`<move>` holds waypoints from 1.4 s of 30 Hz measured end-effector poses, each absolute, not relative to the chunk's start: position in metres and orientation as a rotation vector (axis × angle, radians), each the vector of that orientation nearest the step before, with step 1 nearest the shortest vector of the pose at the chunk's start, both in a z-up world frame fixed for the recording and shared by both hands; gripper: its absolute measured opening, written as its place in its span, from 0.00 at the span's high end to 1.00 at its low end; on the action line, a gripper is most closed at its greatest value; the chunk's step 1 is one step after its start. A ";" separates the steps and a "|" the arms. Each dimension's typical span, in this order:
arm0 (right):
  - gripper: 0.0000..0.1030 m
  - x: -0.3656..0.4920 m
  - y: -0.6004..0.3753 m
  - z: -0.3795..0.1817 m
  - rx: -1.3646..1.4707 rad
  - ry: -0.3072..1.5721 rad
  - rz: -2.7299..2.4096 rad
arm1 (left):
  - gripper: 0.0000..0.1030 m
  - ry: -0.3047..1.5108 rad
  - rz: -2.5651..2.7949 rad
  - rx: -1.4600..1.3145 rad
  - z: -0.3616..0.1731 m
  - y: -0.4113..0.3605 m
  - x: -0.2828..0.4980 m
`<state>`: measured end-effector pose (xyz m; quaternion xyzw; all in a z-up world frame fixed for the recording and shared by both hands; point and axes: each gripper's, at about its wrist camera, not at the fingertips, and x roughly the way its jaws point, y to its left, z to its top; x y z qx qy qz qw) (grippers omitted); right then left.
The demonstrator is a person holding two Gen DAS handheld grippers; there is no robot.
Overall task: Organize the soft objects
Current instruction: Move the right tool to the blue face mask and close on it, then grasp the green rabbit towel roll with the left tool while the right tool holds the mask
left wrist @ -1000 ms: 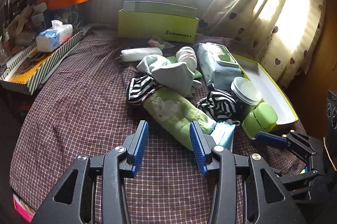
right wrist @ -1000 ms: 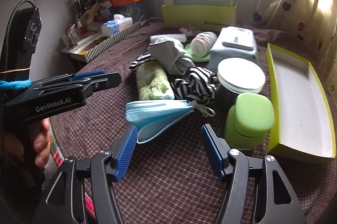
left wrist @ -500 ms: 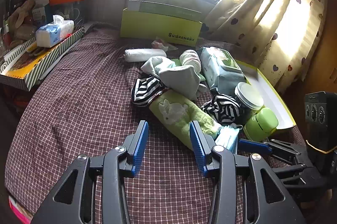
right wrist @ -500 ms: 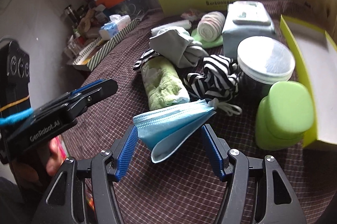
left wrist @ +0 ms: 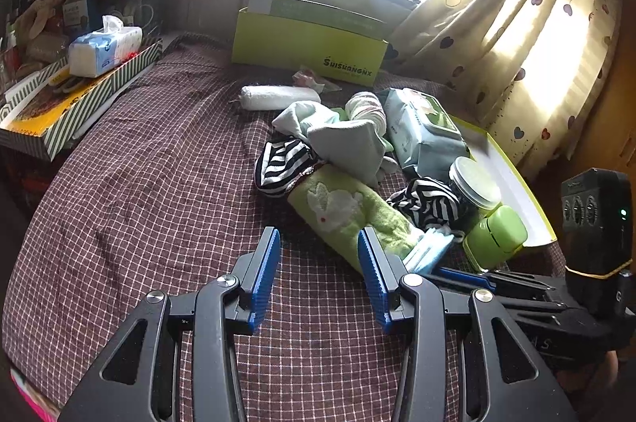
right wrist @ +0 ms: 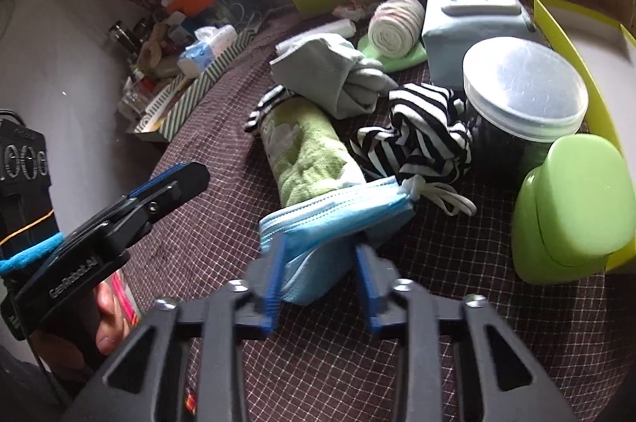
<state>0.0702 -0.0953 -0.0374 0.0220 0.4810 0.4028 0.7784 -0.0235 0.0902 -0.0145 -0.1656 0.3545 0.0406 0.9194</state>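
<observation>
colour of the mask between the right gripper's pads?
Light blue pleated face mask, white ear loops; clearest in the right wrist view.

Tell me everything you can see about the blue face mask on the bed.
The face mask is a light blue, pleated disposable type of thin non-woven fabric, folded over so that its layers splay. White elastic ear loops trail from its far end. It lies on the checked bedspread, its far edge against the green rabbit towel and the striped cloth. The right gripper has its jaws either side of the near end, partly closed; whether they pinch it yet is unclear.
</observation>
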 end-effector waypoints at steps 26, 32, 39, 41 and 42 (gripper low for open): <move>0.55 0.091 -0.102 -0.045 0.221 1.137 0.780 | 0.59 0.741 0.050 -0.408 -0.020 0.094 -0.019; 0.87 0.085 -0.105 -0.037 0.180 1.077 0.811 | 0.59 0.751 0.036 -0.437 -0.024 0.094 -0.016; 0.94 0.068 -0.125 -0.017 0.148 0.970 0.860 | 0.59 0.780 -0.004 -0.516 -0.031 0.089 -0.006; 0.94 0.063 -0.130 -0.009 0.136 0.933 0.873 | 0.59 0.781 -0.007 -0.538 -0.033 0.088 -0.002; 0.94 0.061 -0.132 -0.005 0.128 0.911 0.877 | 0.58 0.780 -0.005 -0.551 -0.034 0.088 0.000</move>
